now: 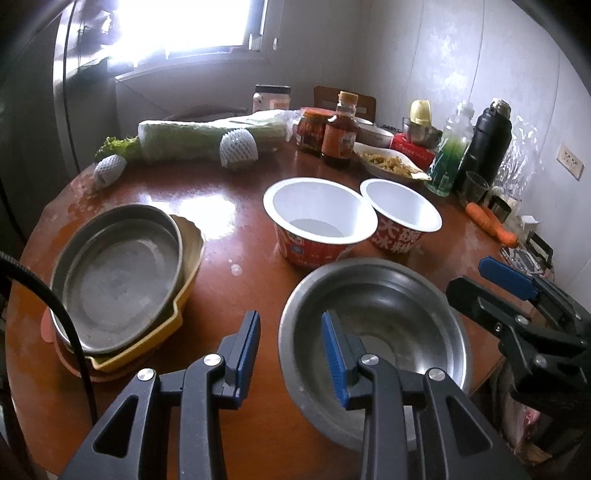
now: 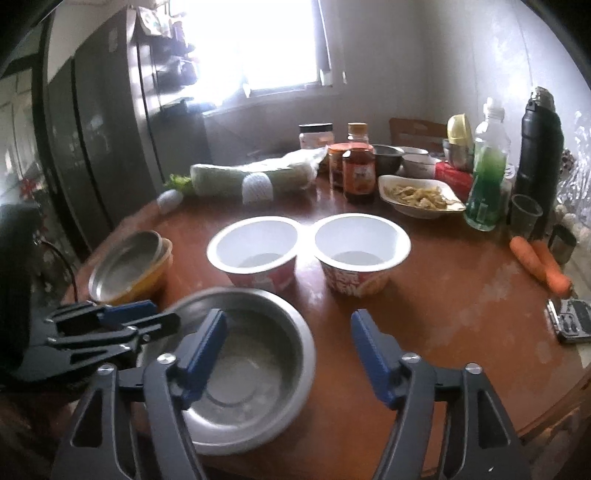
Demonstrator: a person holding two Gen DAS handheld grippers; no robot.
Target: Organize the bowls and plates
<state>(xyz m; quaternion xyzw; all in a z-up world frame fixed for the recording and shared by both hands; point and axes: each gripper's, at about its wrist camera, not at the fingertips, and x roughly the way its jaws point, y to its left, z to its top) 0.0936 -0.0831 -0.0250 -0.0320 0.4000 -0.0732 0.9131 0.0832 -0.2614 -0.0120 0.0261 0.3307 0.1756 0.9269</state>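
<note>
Steel bowl [image 1: 373,332] sat on the round wooden table [image 1: 236,291], nearest the cameras, empty, upright. Near rim cut off behind gripper arms in both wrist views; somewhat blurred in the right view.

Two white paper bowls [image 1: 317,218] stood just beyond it, side by side, rims touching or nearly so, could not tell which. Red print on the sides, mostly unreadable.

Grey metal dish [image 1: 118,273] nested in a yellow dish [image 1: 186,291] to the left, well apart from the steel bowl. Something orange under the yellow dish, only an edge visible, could not identify.

Left gripper [image 1: 290,319] hovered over the steel bowl's left rim, fingers parted by a narrow gap, nothing clamped. Rim showed through the gap, pads not pressing on it. Black cable crossed the left edge of that view.

Right gripper [image 2: 289,315] spread wide, nothing between the fingers, left finger overlapping the steel bowl in the picture, right finger over bare table. Contact with the bowl not visible.

Far side of the table crowded: wrapped greens [image 1: 207,136], sauce bottle [image 1: 340,136], white dish of food [image 1: 388,164], black flask [image 1: 487,144], carrots [image 2: 539,266] near the right edge. Labels too small to read. Window [image 1: 192,26] blown out white, nothing visible through it.
</note>
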